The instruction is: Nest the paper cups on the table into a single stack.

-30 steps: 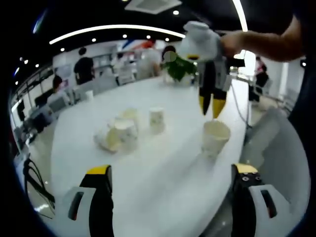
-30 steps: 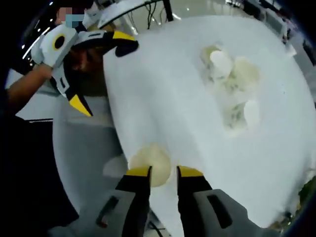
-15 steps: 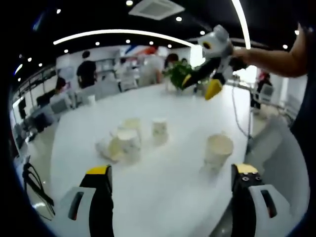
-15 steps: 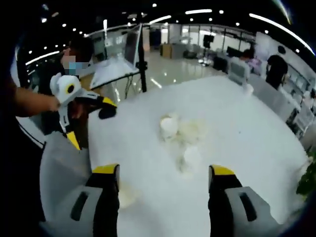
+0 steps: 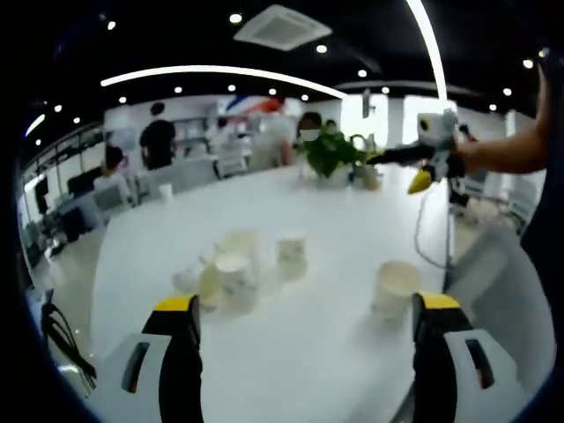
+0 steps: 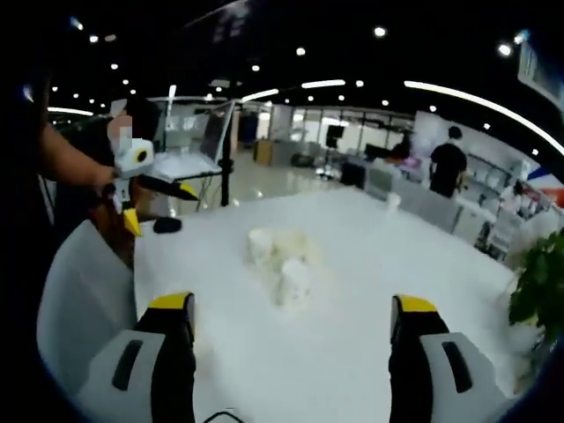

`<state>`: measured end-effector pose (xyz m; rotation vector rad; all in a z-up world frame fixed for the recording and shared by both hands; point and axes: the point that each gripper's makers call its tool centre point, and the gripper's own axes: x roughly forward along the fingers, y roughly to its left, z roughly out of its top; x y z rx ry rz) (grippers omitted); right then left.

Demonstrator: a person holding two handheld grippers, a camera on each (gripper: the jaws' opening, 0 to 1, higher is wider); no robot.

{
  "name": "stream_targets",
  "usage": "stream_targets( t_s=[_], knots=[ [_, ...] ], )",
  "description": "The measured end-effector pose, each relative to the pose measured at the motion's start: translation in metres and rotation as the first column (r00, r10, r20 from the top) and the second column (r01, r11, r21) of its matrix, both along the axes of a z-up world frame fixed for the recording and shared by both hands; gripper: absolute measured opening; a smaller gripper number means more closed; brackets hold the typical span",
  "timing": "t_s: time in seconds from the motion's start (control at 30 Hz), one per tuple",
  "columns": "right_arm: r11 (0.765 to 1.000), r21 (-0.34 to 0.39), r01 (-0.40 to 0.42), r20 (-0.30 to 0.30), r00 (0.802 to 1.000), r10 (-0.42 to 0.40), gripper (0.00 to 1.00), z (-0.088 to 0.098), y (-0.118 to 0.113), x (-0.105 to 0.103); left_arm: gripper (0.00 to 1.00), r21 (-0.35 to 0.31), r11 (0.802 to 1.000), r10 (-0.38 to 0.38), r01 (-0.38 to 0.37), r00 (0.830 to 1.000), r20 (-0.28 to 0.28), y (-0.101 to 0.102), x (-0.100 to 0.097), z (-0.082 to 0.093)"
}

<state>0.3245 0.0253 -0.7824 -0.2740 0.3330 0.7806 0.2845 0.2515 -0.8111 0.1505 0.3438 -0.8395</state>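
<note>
Several white paper cups lie and stand on the white table. A cluster of cups sits left of centre, one upright cup behind it, and a lone upright cup close to my right jaw. My left gripper is open and holds nothing. In the right gripper view the cup cluster and a nearer cup sit ahead of my open right gripper. The right gripper hangs high above the table's far right, held by a hand. The left gripper shows at the table's left end.
A green potted plant stands at the table's far side, also the plant at right. A small cup stands far off on the table. People and chairs are in the background. A white chair back sits by the table's near left.
My right gripper opened wide, lifted away from the lone cup and swung up and to the right. The cup stayed on the table. My left gripper barely moved.
</note>
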Motion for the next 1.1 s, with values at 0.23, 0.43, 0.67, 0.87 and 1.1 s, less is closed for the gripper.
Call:
stream_targets(
  t_s=[0.23, 0.43, 0.67, 0.87, 1.1],
  knots=[
    [0.984, 0.104, 0.148, -0.016, 0.989, -0.147, 0.94, 0.005, -0.060, -0.015, 0.98, -0.012, 0.999, 0.040, -0.040, 0.999, -0.005, 0.012, 0.011, 0.007],
    [0.983, 0.125, 0.134, -0.013, 0.991, -0.134, 0.94, 0.000, -0.065, -0.022, 0.98, -0.014, 0.997, 0.072, -0.073, 0.997, -0.018, 0.010, 0.012, 0.007],
    [0.985, 0.128, 0.111, 0.010, 0.993, -0.113, 0.94, -0.006, -0.060, -0.016, 0.98, -0.012, 0.997, 0.078, -0.078, 0.996, -0.038, 0.001, 0.013, -0.004],
    [0.988, 0.116, 0.098, 0.003, 0.995, -0.099, 0.96, -0.016, -0.053, 0.001, 0.98, -0.004, 0.996, 0.086, -0.086, 0.996, -0.016, 0.003, 0.020, -0.006],
    [0.988, 0.135, 0.079, 0.029, 0.996, -0.084, 1.00, -0.030, -0.045, 0.027, 0.98, -0.006, 0.995, 0.099, -0.099, 0.995, -0.012, 0.005, 0.026, -0.010]
  ],
)
